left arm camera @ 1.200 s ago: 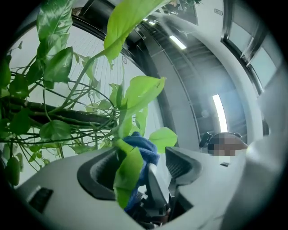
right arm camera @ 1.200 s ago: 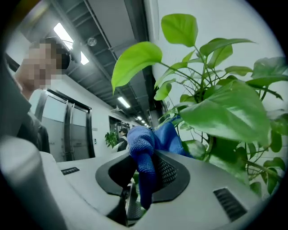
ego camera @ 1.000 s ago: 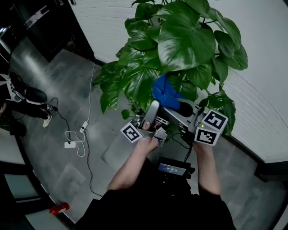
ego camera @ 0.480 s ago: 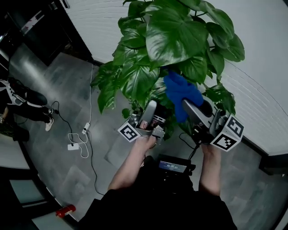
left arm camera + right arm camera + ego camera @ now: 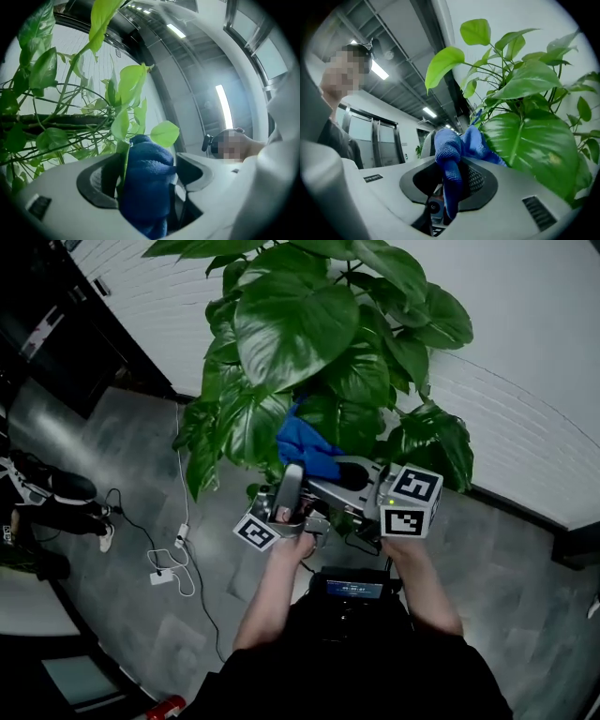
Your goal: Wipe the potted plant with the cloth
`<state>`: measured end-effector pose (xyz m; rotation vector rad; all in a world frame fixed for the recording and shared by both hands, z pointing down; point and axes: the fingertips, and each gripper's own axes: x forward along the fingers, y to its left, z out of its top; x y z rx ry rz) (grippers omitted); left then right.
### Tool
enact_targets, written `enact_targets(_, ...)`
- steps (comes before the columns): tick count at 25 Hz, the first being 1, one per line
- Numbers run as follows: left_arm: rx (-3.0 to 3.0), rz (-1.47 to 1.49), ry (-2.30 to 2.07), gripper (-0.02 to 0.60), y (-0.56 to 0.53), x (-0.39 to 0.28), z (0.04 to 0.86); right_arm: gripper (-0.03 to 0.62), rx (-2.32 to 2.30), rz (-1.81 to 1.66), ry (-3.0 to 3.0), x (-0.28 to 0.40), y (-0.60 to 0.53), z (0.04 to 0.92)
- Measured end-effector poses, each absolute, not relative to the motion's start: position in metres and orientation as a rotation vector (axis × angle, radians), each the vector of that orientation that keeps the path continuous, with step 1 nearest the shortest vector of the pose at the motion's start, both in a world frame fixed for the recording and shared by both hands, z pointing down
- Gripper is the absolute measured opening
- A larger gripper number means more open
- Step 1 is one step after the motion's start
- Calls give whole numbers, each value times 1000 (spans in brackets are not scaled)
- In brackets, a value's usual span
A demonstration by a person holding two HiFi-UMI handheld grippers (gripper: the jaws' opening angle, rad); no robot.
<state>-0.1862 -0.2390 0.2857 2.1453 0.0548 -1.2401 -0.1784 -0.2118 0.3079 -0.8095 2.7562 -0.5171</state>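
Potted plant: the potted plant [image 5: 291, 334] stands against the white wall [image 5: 534, 343]; its broad green leaves spread above both grippers. The pot is not visible in any view.
Cloth: the blue cloth [image 5: 302, 442] sits bunched among the lower leaves, just above the two gripper tips.
Right gripper: the right gripper [image 5: 323, 465] lies roughly level and points left towards the foliage. In the right gripper view its jaws are pinched on a fold of the cloth [image 5: 450, 145], and the rest of the cloth billows out past the tips.
Contact, right: the cloth lies against a large leaf [image 5: 529, 150] just beside the right gripper [image 5: 457, 168].
Left gripper: the left gripper [image 5: 293, 472] is angled upward under the cloth. Its jaws are apart and have just been opening.
Between left jaws: the cloth [image 5: 145, 187] and a narrow green leaf [image 5: 123, 157] stand between the jaws of the left gripper [image 5: 145, 164]. I cannot tell whether the pads touch the cloth.
Hands: left hand [image 5: 292, 545] and right hand [image 5: 405, 551] grip the handles, near each other.
Floor: a white cable [image 5: 169, 568] trails over the grey floor [image 5: 131, 446].
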Motion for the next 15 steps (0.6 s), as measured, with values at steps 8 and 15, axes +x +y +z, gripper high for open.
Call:
enact_targets(8,2134,-1221,11,371,-245,-178,304,95,-785,-545,2762,-148,-183,326)
enact_targets(15,2111,-1196,-25,371,-241,-159,320,95,-859,-173,2541,-49,-145,236)
